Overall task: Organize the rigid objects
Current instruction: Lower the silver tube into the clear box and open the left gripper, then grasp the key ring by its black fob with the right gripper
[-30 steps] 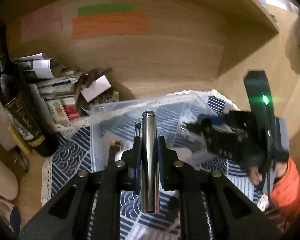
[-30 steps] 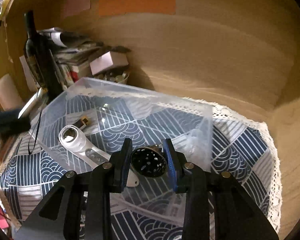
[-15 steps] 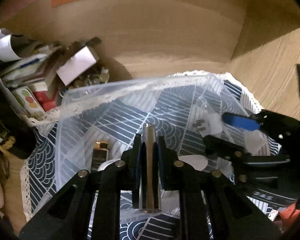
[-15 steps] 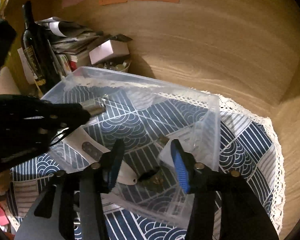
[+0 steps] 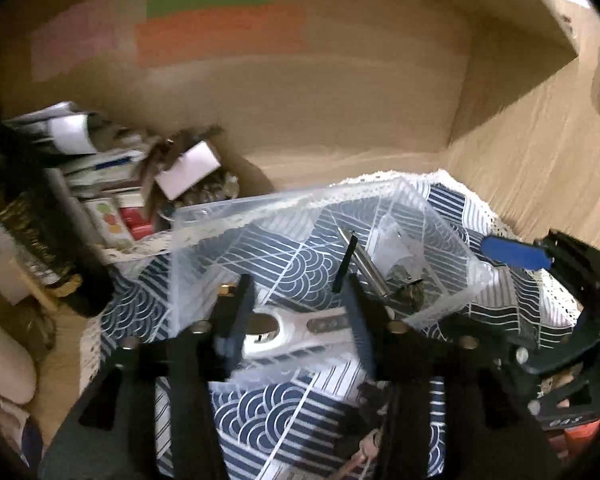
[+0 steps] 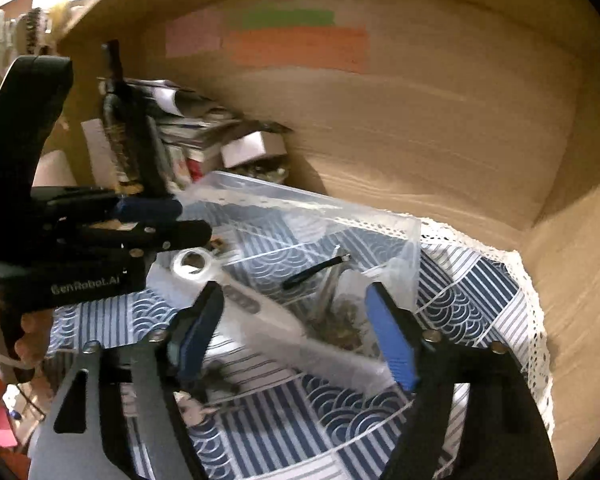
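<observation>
A clear plastic bin (image 5: 204,216) (image 6: 380,220) stands on the blue-and-white patterned cloth. Inside it lie a silver metal cylinder (image 5: 366,264) (image 6: 330,288), a thin black stick (image 5: 345,262) (image 6: 312,274), a white flat tool with a round hole (image 5: 300,326) (image 6: 236,296), a dark round part (image 5: 410,292) (image 6: 342,320) and a small brass-tipped piece (image 5: 225,291). My left gripper (image 5: 296,308) is open and empty at the bin's near wall. My right gripper (image 6: 292,328) is open and empty over the bin's near side. The left gripper also shows in the right wrist view (image 6: 180,224).
A dark wine bottle (image 5: 40,240) (image 6: 128,128) and a pile of papers and small boxes (image 5: 112,184) (image 6: 204,128) stand left of the bin. Wooden walls (image 5: 340,100) close the back and right. The lace-edged cloth (image 6: 512,320) ends near the right wall.
My left gripper opened and let the silver cylinder go; it now lies in the bin. My right gripper released the dark round part into the bin, opened wider and drew back.
</observation>
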`<control>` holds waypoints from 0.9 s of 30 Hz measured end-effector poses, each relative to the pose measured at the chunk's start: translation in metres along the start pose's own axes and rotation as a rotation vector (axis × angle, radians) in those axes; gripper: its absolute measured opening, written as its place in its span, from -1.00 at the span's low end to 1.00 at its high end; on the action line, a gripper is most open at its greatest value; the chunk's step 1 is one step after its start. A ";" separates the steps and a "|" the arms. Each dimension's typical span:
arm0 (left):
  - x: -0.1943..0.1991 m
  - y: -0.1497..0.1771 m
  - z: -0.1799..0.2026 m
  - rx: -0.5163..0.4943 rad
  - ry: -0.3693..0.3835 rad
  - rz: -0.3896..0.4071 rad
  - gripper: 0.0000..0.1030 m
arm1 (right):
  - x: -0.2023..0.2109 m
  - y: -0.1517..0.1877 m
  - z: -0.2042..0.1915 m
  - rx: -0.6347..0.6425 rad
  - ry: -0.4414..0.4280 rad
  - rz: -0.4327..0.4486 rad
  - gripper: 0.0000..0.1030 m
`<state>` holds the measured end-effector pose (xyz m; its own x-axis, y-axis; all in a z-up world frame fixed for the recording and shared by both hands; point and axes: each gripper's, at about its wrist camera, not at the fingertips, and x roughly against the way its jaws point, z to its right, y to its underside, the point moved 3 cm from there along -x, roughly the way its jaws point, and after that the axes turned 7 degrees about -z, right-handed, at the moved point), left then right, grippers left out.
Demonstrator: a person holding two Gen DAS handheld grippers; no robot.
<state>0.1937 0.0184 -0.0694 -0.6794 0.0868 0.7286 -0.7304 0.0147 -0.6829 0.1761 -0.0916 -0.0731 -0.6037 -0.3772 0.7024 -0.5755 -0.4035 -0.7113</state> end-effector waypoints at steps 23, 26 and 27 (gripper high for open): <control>0.028 0.117 -0.036 0.050 -0.086 -0.076 0.64 | -0.064 0.071 -0.045 0.031 -0.091 -0.287 0.64; 0.025 0.124 -0.035 0.048 -0.084 -0.087 0.64 | -0.066 0.070 -0.043 0.036 -0.105 -0.288 0.40; 0.023 0.125 -0.034 0.045 -0.084 -0.092 0.64 | -0.065 0.069 -0.042 0.040 -0.105 -0.287 0.26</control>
<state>0.0891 0.0565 -0.1401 -0.6116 0.0039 0.7912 -0.7910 -0.0260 -0.6113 0.1525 -0.0595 -0.1691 -0.3580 -0.3261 0.8749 -0.6910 -0.5377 -0.4832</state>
